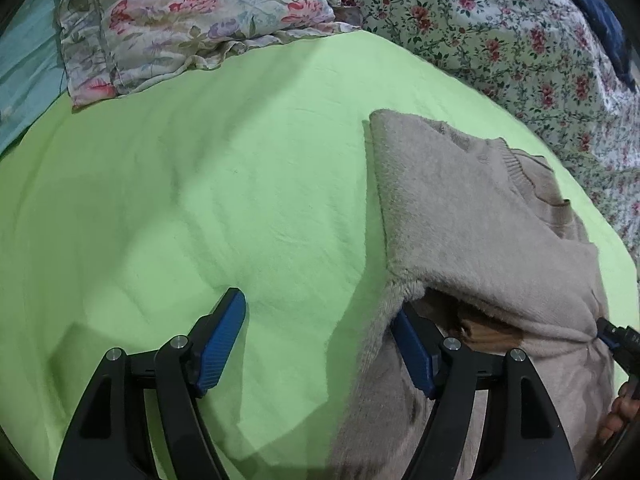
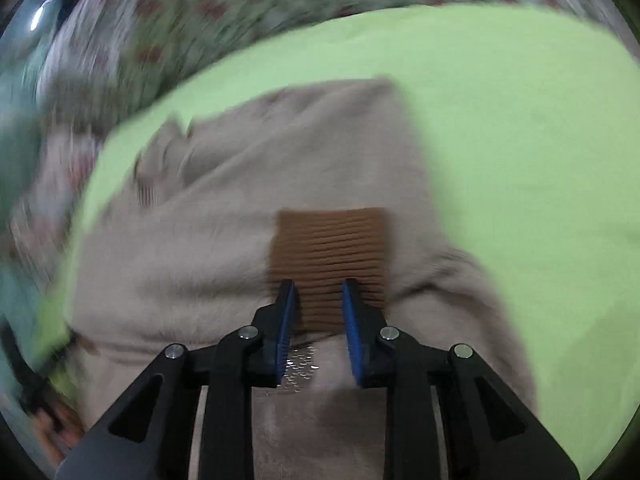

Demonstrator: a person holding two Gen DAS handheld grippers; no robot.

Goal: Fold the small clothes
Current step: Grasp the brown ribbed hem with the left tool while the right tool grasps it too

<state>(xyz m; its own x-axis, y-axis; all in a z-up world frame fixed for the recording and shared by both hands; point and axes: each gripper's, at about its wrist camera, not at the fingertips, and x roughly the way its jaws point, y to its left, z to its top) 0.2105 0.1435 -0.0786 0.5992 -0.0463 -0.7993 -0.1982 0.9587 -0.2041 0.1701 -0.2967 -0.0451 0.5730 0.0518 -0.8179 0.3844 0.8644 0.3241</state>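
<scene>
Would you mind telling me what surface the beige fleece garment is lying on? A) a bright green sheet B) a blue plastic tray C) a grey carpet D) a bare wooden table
A: the beige fleece garment lies spread on the bright green sheet, which surrounds it in both wrist views.

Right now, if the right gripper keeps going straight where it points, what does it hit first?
Probably the brown ribbed knit cuff on the fuzzy beige sweater; it already lies between the right gripper's fingers, though depth is blurred.

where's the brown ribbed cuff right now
In the right wrist view, the brown cuff lies on the beige sweater, centre frame, just ahead of the right claw.
</scene>
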